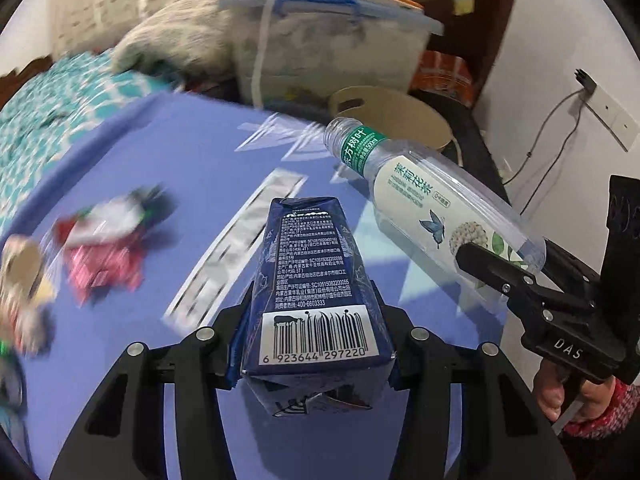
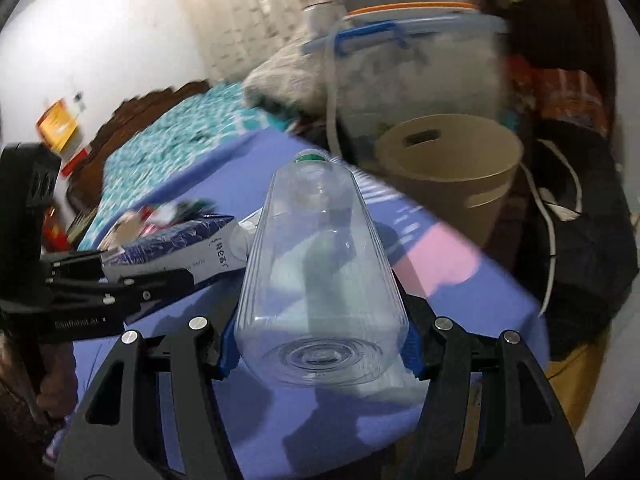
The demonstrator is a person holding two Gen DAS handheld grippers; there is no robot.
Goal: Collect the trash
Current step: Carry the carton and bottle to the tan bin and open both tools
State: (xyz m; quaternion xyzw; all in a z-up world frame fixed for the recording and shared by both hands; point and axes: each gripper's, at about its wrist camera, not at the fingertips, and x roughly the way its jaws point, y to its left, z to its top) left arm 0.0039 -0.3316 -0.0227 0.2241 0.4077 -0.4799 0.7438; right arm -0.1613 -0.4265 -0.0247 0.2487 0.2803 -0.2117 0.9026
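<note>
Beyond the blue surface (image 1: 168, 168) stands a beige round bin (image 2: 452, 184) with a handle slot, backed by a clear lidded storage box (image 1: 332, 52) and a grey pillow (image 1: 180, 36). Crumpled wrappers (image 1: 104, 248) lie blurred on the cloth. Left gripper (image 1: 316, 344) is clamped on a dark blue carton (image 1: 316, 280), its barcode reading 6923644297220. Right gripper (image 2: 320, 344) is clamped on a clear ribbed plastic bottle (image 2: 320, 272), uncapped, green-banded, with a butterfly label, held beside the carton above the surface.
</note>
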